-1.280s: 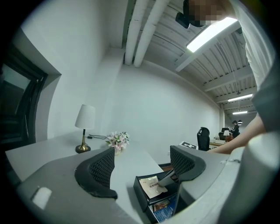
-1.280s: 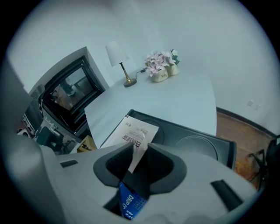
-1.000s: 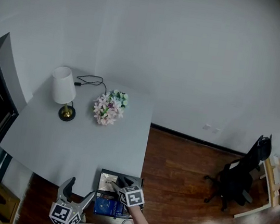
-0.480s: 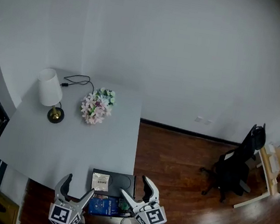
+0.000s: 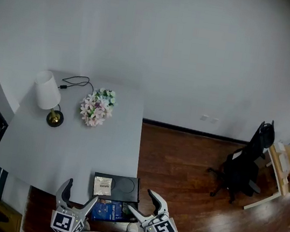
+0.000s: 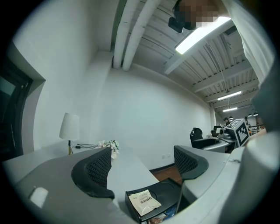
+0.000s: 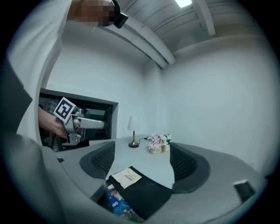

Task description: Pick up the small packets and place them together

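A small beige packet lies flat on the left part of a black tray at the table's near edge. It also shows in the left gripper view and the right gripper view. A blue packet sits lower, under the tray's near side. My left gripper hangs open just left of the tray, holding nothing. My right gripper is near the tray's right front corner. Its jaws stand apart and are closing, with nothing between them.
The grey table carries a white lamp with its cable and a bunch of flowers at the far side. To the right is wooden floor, with a black office chair farther off.
My right gripper has drawn back from over the tray toward me and its jaws have spread. The beige packet stays on the tray. The left gripper has barely moved.
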`<state>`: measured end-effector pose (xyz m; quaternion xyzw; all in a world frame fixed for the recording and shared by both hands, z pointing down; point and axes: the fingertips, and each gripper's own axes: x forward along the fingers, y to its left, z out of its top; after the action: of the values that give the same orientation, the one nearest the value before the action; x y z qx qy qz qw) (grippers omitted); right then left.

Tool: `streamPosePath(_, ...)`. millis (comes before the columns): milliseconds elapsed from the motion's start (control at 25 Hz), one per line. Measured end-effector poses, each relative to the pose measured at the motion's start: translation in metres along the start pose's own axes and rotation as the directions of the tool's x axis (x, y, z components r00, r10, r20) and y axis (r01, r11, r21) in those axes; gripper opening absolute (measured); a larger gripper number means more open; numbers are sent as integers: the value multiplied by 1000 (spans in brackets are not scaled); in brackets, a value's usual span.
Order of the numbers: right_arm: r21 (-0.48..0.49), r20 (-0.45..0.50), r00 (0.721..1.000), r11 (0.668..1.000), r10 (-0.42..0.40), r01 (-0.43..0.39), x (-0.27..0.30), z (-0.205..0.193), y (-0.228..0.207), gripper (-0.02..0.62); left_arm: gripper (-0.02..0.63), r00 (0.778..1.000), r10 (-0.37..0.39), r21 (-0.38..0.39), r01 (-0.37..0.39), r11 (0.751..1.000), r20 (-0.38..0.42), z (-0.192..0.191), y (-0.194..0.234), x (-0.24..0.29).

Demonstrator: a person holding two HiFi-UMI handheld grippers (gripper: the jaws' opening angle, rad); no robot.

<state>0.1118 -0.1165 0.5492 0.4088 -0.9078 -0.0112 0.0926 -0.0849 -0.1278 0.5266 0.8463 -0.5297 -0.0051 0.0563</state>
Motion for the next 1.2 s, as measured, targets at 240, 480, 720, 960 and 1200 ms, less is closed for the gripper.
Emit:
streamPosePath(240,36,-320,911,964,262,-265,9,-86,40,385,445,1000,6,-19,-6,1000,-12,-5,-2,-1)
streamPosePath(480,3,-666,650,872,367,-490,3,-193,72,383,446,1000,-1,-19,1,1000,-28,-10,-4,-4)
streamPosePath(720,13,-791,506,836,344,-548,8,-238,75,382,445,1000,11,-27,-12,1000,-28,-9,-3,-10)
streamPosePath(960,-101,-874,423,763,238,-638,13,-271,75,313,445,999,24,-32,-25,999,-32,-11,0,-15)
streamPosePath(1200,-188,-866,468,751,178,-633,14,-271,75,175,439,999,41,-30,-42,999,-35,-12,6,-18)
